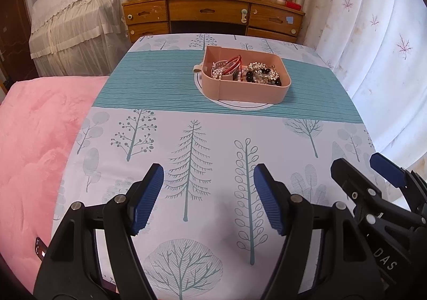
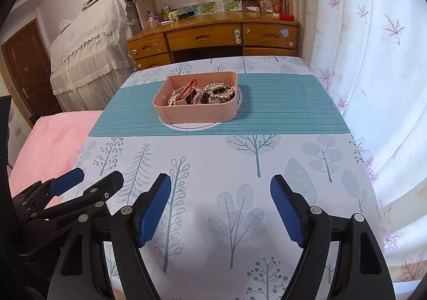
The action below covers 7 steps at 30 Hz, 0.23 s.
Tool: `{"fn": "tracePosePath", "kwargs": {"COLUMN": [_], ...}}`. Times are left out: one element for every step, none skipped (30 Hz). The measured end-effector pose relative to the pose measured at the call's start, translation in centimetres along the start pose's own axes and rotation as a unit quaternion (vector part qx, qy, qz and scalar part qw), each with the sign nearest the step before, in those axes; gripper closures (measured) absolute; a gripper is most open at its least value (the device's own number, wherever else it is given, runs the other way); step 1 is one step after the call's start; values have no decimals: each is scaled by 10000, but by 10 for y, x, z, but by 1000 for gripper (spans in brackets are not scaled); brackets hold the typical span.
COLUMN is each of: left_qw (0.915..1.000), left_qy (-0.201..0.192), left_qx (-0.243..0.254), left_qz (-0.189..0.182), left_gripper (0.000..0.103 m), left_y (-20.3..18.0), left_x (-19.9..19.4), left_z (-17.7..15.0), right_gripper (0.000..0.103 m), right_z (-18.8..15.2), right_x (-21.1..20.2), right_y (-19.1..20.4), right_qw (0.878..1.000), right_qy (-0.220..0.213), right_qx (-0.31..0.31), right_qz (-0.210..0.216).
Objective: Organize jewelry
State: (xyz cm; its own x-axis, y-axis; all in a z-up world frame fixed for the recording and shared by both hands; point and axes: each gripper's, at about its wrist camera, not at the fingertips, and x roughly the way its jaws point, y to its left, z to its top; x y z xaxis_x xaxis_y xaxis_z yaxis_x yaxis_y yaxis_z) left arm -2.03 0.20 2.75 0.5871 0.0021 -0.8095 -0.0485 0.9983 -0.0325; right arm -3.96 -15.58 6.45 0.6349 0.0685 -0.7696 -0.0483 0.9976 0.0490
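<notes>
Jewelry lies heaped in a pink plastic tray with rounded corners, well ahead of my fingers and apart from both pairs. A thin wall splits the tray: the left part holds a string of pale pearls and a red hoop; the right part holds a tangle of glittering silver chain and glossy black beads. The tray sits on a white round mat over the teal striped band of the tablecloth, a smooth cloth printed with fine line-drawn trees.

My left gripper stands wide apart with nothing between its ribbed blue pads, over the tree print. My right gripper is likewise spread and empty, just beside the left. A soft pink blanket lies off to the left of my fingers, and a glossy wooden desk stands beyond the tray.
</notes>
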Motion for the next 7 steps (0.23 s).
{"fn": "tracePosePath", "kwargs": {"left_qw": [10000, 10000, 10000, 10000, 10000, 9999, 9999], "left_qy": [-2, 0, 12, 43, 85, 130, 158], "left_qx": [-1, 4, 10, 8, -1, -17, -32], "left_qz": [2, 5, 11, 11, 8, 1, -10], "left_gripper": [35, 35, 35, 35, 35, 35, 35], "left_y": [0, 0, 0, 1, 3, 5, 7], "left_x": [0, 0, 0, 1, 2, 3, 5], "left_z": [0, 0, 0, 0, 0, -1, 0], "right_gripper": [25, 25, 25, 25, 25, 25, 25], "right_z": [0, 0, 0, 0, 1, 1, 2], "right_x": [0, 1, 1, 1, 3, 4, 5], "right_y": [1, 2, 3, 3, 4, 5, 6], "right_qw": [10000, 10000, 10000, 10000, 10000, 10000, 9999], "right_qy": [1, 5, 12, 21, 34, 54, 78], "right_qx": [-6, -14, -26, -36, -43, -49, -58], "right_qz": [2, -4, -14, -25, -30, -37, -42]}}
